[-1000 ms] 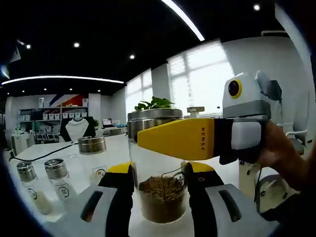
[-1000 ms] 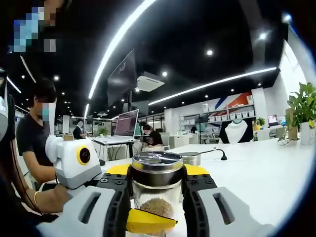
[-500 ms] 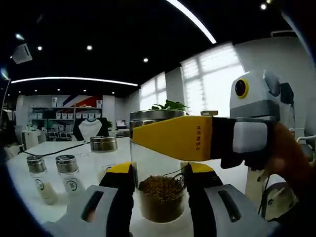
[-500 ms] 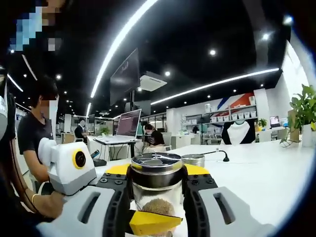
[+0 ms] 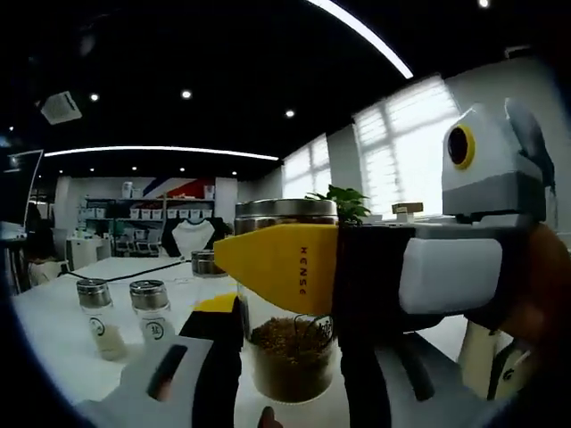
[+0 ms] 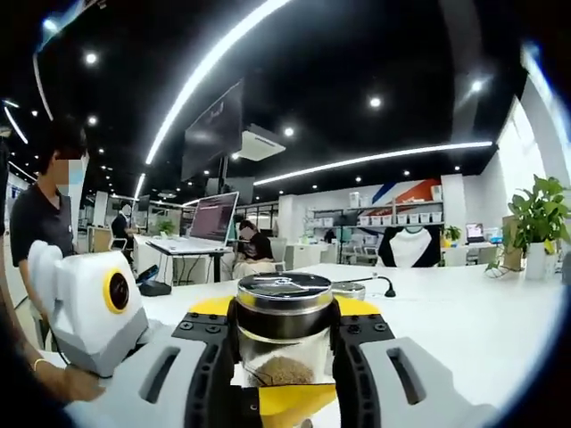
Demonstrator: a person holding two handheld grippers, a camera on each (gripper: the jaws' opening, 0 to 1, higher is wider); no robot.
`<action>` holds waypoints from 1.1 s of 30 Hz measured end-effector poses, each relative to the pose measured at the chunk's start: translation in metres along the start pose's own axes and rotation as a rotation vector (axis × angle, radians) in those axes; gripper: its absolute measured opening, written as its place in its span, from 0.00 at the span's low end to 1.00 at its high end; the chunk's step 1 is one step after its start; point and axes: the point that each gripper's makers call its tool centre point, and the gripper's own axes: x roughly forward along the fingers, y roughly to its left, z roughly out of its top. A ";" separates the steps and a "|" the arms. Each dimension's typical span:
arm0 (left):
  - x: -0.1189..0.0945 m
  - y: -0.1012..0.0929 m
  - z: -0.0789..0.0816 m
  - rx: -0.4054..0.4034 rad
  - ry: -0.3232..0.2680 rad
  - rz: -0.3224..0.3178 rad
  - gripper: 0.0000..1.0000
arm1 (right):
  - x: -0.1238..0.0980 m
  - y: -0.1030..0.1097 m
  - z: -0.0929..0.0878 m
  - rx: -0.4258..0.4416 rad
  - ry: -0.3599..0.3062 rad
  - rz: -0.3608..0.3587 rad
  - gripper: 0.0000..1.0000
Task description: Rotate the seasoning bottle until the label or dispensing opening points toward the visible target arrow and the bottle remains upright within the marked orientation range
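White office table (image 6: 482,330) at frame bottom: both tongs, left gripper (image 5: 285,343) and right gripper (image 6: 284,352), are clamping the upright seasoning bottle (image 6: 284,334).

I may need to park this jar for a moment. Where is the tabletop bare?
Bare white table runs right of the seasoning jar, out to the potted plant. It is crowded on the other side: two small shakers stand beside the jar, and another metal-lidded jar behind.
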 end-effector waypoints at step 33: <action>-0.001 0.009 -0.028 0.054 0.108 -0.027 0.62 | 0.005 -0.049 -0.011 0.101 -0.013 -0.111 0.39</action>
